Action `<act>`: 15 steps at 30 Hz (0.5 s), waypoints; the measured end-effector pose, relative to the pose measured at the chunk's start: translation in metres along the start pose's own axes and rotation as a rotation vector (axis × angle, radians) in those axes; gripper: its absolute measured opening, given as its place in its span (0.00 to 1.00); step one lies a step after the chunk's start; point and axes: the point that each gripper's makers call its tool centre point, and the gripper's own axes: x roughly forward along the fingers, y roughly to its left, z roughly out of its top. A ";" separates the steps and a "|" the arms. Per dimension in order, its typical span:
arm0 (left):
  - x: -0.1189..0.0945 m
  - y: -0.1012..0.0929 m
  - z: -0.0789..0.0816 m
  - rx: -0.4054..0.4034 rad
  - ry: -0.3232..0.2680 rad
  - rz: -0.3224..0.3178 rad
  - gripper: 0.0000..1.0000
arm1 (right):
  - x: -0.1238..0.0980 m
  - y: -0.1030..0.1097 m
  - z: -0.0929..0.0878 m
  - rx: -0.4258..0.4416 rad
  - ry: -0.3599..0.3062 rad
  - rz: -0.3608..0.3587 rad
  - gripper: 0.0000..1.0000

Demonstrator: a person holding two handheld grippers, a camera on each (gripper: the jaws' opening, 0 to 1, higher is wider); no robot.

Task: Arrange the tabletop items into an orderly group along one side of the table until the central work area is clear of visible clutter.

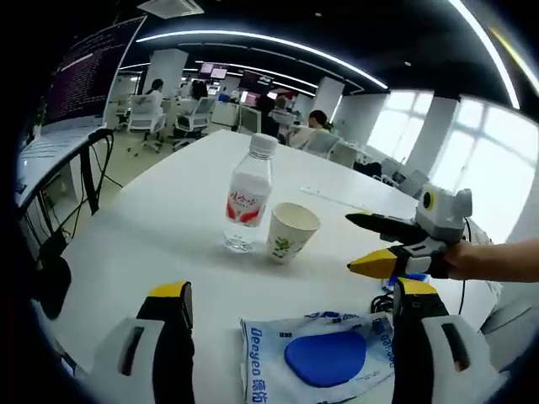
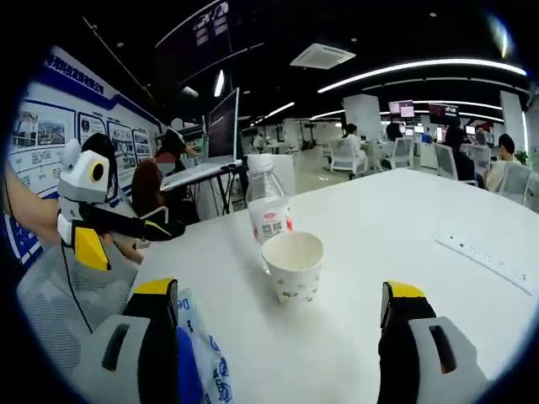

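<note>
A clear water bottle [image 1: 248, 195] with a red label and white cap stands upright mid-table, with a white paper cup [image 1: 290, 231] touching or almost touching its right side. A blue and white wipes packet [image 1: 324, 358] lies flat between the jaws of my left gripper [image 1: 295, 289], which is open and holds nothing. My right gripper [image 1: 350, 242] reaches in from the right, open, its tips just short of the cup. In the right gripper view the cup [image 2: 291, 263] stands straight ahead of the open right gripper [image 2: 280, 290], the bottle [image 2: 268, 206] behind it, the packet [image 2: 200, 358] by the left jaw, and the left gripper [image 2: 139, 244] at the left.
A white power strip [image 2: 493, 261] lies flat toward the far side of the white table [image 1: 168, 219]. A black cable [image 1: 383, 299] trails near the packet. Behind the table are office chairs, desks and seated people, and a monitor on a stand [image 2: 223, 126] is close to one edge.
</note>
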 end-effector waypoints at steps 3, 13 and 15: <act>-0.004 -0.003 0.002 0.022 -0.002 -0.011 0.96 | -0.009 0.002 0.002 -0.004 -0.008 -0.015 0.98; -0.010 -0.016 0.001 0.059 0.016 -0.065 0.96 | -0.043 0.011 0.005 -0.007 -0.024 -0.068 0.96; -0.010 -0.020 0.001 0.068 0.018 -0.075 0.96 | -0.049 0.011 0.005 -0.009 -0.025 -0.078 0.95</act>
